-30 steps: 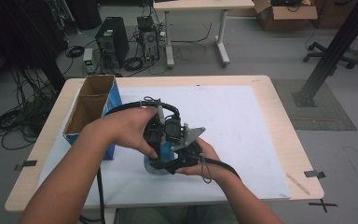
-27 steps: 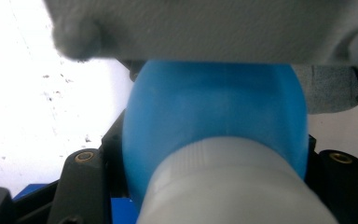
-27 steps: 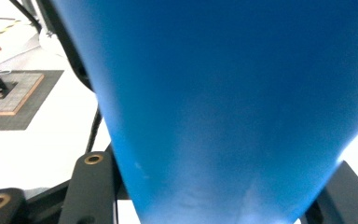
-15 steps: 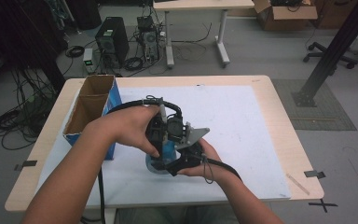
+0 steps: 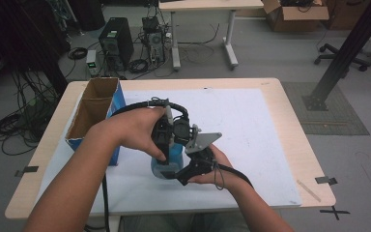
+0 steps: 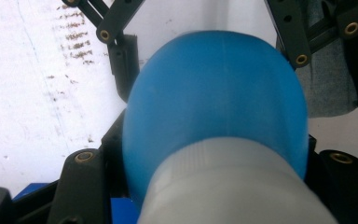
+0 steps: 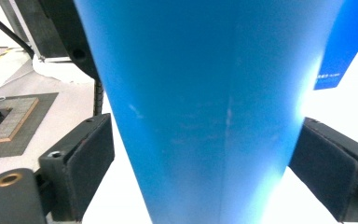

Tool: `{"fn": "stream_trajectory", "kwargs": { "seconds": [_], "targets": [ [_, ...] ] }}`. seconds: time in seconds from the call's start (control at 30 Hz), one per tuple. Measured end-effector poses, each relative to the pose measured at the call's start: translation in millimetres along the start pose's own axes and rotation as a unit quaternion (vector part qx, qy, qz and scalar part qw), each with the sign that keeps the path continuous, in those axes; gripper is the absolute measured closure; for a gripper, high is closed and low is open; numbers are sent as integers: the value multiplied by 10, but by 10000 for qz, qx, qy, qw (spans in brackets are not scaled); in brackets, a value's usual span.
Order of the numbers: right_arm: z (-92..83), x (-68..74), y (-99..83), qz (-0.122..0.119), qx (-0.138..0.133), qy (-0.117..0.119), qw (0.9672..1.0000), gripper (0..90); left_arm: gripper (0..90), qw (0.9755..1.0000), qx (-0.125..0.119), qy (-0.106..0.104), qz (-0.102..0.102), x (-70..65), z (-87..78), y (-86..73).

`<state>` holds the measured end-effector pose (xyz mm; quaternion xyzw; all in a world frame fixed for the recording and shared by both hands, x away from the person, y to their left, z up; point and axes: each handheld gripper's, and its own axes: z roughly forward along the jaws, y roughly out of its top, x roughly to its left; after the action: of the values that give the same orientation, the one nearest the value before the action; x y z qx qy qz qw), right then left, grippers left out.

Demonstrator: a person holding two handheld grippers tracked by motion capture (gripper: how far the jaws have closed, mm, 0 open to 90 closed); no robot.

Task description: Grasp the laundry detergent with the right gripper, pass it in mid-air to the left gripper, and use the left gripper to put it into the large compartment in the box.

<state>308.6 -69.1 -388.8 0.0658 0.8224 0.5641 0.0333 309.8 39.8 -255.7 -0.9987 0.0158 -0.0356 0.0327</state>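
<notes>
Beside the cardboard box [image 5: 94,108], with the left gripper [image 5: 166,166] clenched on the blue bottle [image 5: 175,153] at the white mat's [image 5: 251,125] near part and the right gripper [image 5: 182,176] just opened, pads clear of it, could tilt or slip should that lone grip loosen.

One blue bottle [image 5: 174,155], one cardboard box [image 5: 92,112]

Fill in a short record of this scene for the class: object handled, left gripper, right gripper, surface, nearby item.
object handled: blue bottle with a white cap
left gripper: shut on the bottle, beside the cap
right gripper: jaws have just been opening; the bottle stands between them, pads apart from it
surface: white sheet on a wooden table
nearby item: open cardboard box with blue sides, at the table's left
</notes>
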Motion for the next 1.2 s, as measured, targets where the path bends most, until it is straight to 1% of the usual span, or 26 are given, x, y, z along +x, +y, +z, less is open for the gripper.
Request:
{"fn": "stream_trajectory", "kwargs": {
  "seconds": [0.27,0.37,0.47,0.57,0.6,0.63,0.67,0.7,0.73,0.77,0.8,0.83,0.87,0.9,0.93,0.97,1.0,1.03,1.07,1.1,1.13,1.2],
  "targets": [
    [-25,-7,-9,90,0,32,10000,61,391,10000,26,34,-10,14,9,-1],
    [-51,-19,-13,142,-12,48,9999,30,390,10000,71,6,-14,28,2,-1],
    [-78,-22,-16,157,-20,72,9998,21,390,9999,99,14,2,36,-3,-2],
    [-155,-34,-21,124,-59,-10,9999,20,390,10000,90,37,-7,43,-3,-9],
    [-177,-37,-20,115,-66,-39,9999,20,390,9999,83,77,-2,47,-5,-12],
    [-177,-37,-20,115,-66,-39,9999,20,390,9999,83,77,-2,47,-5,-12],
    [-228,-34,-20,124,-78,-55,9999,21,390,9999,101,135,-22,52,-9,-16],
    [-256,-35,-22,92,-59,-79,9999,21,390,9998,82,141,-78,59,-9,-21],
    [-256,-35,-22,92,-59,-79,9999,21,390,9998,82,141,-78,59,-9,-21],
    [-316,-34,-28,114,-59,-93,9999,21,390,9998,98,138,-110,67,-13,-25],
    [-351,-36,-31,111,-42,-114,9999,20,390,9996,131,79,-228,84,-21,-32],
    [-351,-36,-31,111,-42,-114,9999,20,390,9996,131,79,-228,84,-21,-32],
    [-418,-43,-35,92,-25,-139,9999,12,390,9992,146,47,-362,96,-22,-37],
    [-418,-43,-35,92,-25,-139,9999,12,390,9992,146,47,-362,96,-22,-37],
    [-453,-46,-35,82,-13,-142,9999,11,390,9989,157,39,-437,105,-25,-37],
    [-523,-55,-34,60,17,-168,9998,4,389,9980,182,41,-600,122,-35,-36],
    [-558,-61,-32,49,34,-183,9998,4,390,9980,182,41,-600,122,-35,-36],
    [-558,-61,-32,49,34,-183,9998,4,390,9972,171,42,-726,132,-41,-40],
    [-594,-69,-31,53,46,-197,9998,4,390,9965,171,40,-817,144,-51,-43],
    [-666,-83,-26,36,94,-222,9997,3,390,9937,121,26,-1114,171,-84,-54],
    [-666,-83,-26,36,94,-222,9997,3,389,9937,121,26,-1114,171,-84,-54],
    [-735,-101,-18,29,182,-244,9995,5,389,9901,37,41,-1406,196,-131,-69]
  ]
}}
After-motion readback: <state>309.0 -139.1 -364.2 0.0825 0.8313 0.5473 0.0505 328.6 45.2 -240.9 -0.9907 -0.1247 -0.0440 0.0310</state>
